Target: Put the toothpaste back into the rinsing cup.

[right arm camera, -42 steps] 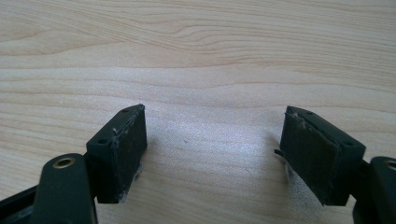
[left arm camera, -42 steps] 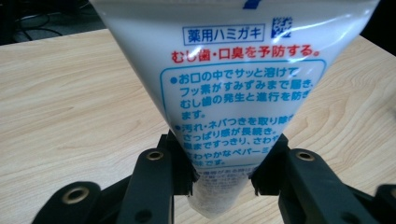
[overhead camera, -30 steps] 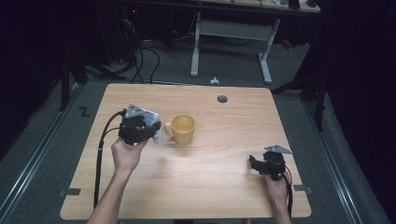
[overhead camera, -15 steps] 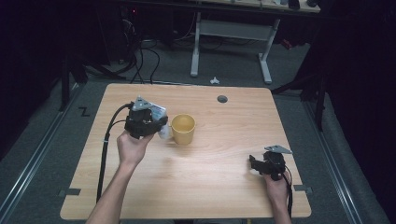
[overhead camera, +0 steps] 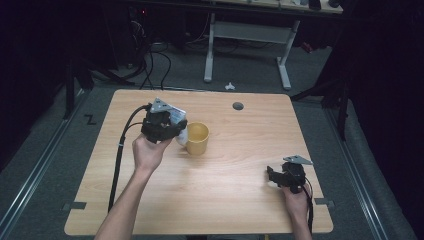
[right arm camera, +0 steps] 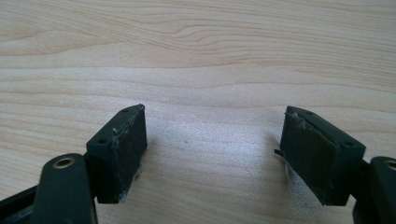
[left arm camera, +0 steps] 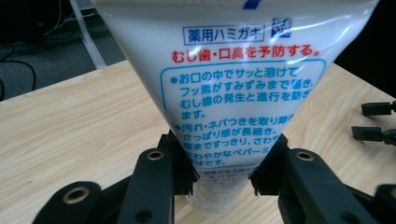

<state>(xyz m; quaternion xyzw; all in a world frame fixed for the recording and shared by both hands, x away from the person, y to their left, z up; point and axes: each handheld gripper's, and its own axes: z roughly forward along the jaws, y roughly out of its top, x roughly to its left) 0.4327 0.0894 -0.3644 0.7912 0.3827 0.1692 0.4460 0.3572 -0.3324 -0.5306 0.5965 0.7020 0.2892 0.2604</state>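
Observation:
A white toothpaste tube [left arm camera: 238, 79] with blue and red print stands up between the jaws of my left gripper [left arm camera: 222, 179], which is shut on its lower part. From above, that left gripper [overhead camera: 172, 127] hangs over the table just left of a yellow mug [overhead camera: 196, 138], the tube [overhead camera: 178, 116] poking out beside the mug's rim. The mug stands upright at the table's middle. My right gripper [overhead camera: 272, 175] rests low near the front right of the table. Its jaws [right arm camera: 212, 154] stand open over bare wood with nothing between them.
The wooden table [overhead camera: 220, 200] has a round cable hole [overhead camera: 238, 106] at the back. A black cable [overhead camera: 120, 155] trails from the left gripper to the front left edge. Desk legs and cables stand on the floor beyond the far edge.
My left gripper has lifted and moved right and away with the tube, ending close to the mug's rim. The right gripper has stayed where it was.

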